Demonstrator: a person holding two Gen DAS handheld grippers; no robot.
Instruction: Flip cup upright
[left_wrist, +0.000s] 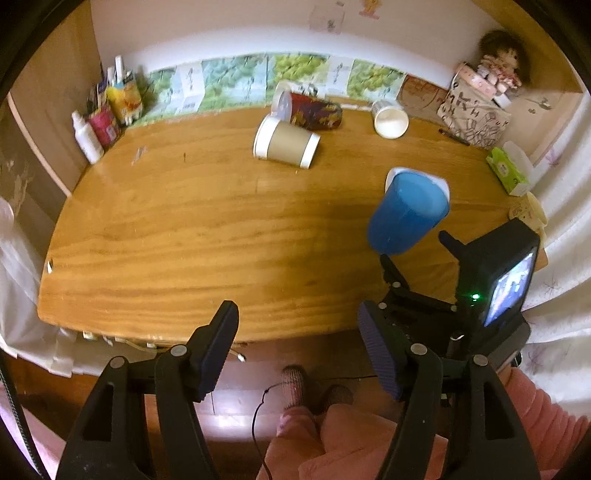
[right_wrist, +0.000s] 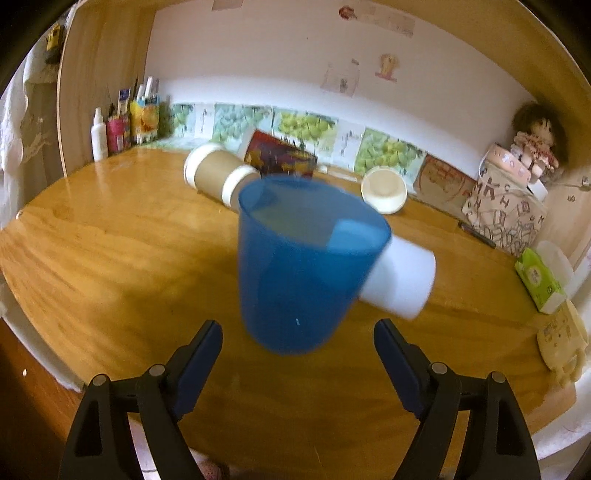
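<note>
The right hand-held gripper (right_wrist: 298, 354) is spread wide with nothing between its fingers. Just ahead of it, a blue translucent plastic cup (right_wrist: 303, 266) stands mouth-up on the wooden table (right_wrist: 110, 258), blurred and slightly tilted. A white cylindrical cup (right_wrist: 400, 282) lies on its side behind it. The left hand-held gripper (left_wrist: 298, 345) is likewise wide open and empty, over the table's near edge. Farther back lie a brown paper cup with white ends (left_wrist: 285, 142) and a dark red patterned can (left_wrist: 314, 110).
</note>
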